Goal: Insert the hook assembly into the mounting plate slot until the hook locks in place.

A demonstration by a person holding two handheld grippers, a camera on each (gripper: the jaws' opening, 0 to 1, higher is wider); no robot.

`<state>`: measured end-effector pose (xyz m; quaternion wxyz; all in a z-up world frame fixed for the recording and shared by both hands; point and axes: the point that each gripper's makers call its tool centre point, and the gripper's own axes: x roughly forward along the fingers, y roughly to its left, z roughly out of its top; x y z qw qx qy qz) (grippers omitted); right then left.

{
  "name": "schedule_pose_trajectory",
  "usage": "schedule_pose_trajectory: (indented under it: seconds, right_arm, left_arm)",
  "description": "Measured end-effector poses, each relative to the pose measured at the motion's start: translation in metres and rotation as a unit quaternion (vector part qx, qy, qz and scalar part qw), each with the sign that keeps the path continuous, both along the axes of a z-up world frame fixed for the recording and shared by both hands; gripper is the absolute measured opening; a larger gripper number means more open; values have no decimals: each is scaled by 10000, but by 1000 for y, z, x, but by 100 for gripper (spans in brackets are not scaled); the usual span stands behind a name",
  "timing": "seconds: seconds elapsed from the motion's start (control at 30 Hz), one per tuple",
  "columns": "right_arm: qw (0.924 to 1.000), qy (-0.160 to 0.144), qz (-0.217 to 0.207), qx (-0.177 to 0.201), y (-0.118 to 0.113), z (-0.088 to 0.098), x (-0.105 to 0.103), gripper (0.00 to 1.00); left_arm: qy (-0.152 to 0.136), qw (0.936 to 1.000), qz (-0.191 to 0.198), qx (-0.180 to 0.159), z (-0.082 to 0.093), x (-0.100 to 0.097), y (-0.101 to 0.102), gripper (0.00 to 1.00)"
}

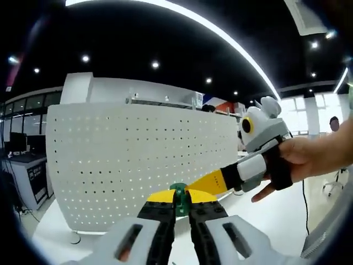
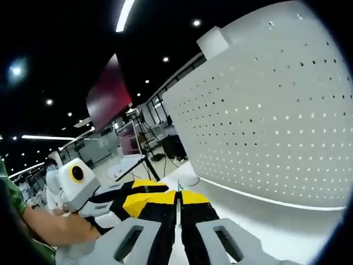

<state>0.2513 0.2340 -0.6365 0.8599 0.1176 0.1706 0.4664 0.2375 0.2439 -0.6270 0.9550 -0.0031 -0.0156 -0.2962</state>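
Left gripper view, near to far: the left tongs [image 1: 182, 212] rise from the bottom, jaws drawn close and pinching a small green hook assembly [image 1: 180, 197] at the tips. The right tongs [image 1: 207, 184] come in from the right, held by a person's hand [image 1: 298, 160]; their yellow tip meets the green piece at the same spot, contact or overlap not separable. Under both, the white worktop [image 1: 265, 212] runs open to the right. Just behind the tips stands the mounting plate [image 1: 138, 160], a large white perforated panel, upright, its rounded top edge well above the tongs and its base sitting on the worktop. Hook is in front of the lower middle of the panel; whether it touches a hole, cannot tell. Beyond: office desks, monitors, ceiling lights.

Right gripper view: right tongs [image 2: 177, 207] pressed nearly together, a thin object clamped in the narrow slit between the yellow-tipped jaws; too slim to identify. Left tongs [image 2: 144, 193] enter from the left, tips beside the right pair. Mounting plate [image 2: 276, 121] fills the right side, its lower edge curving along the worktop [image 2: 265, 221], free surface between panel and tongs.
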Motion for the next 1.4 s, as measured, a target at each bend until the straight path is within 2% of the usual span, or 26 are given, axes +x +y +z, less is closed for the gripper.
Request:
schedule_pose_trajectory:
  seconds: [0.17,0.33,0.4,0.5,0.83,1.4]
  right_arm:
    - [9999,-162,0,-39,-1,4,1,0]
    - [9968,-670,99,-416,-3,8,0,0]
    - [9950,-784,116,-615,-3,6,-1,0]
    - [9932,-907,136,-713,-3,6,-2,0]
    - [9924,-1028,194,-642,3,14,-6,0]
    - [9914,-1088,216,-701,5,14,-7,0]
  left_arm:
    - [96,9999,6,94,-3,1,0,17]
    - [300,9995,-13,23,-7,1,2,12]
    - [347,9993,-69,-85,-6,1,2,10]
    - [348,9993,-90,-32,-5,1,1,9]
    - [334,9994,-25,-3,-4,3,1,4]
    - [310,9995,81,-33,-3,2,5,7]
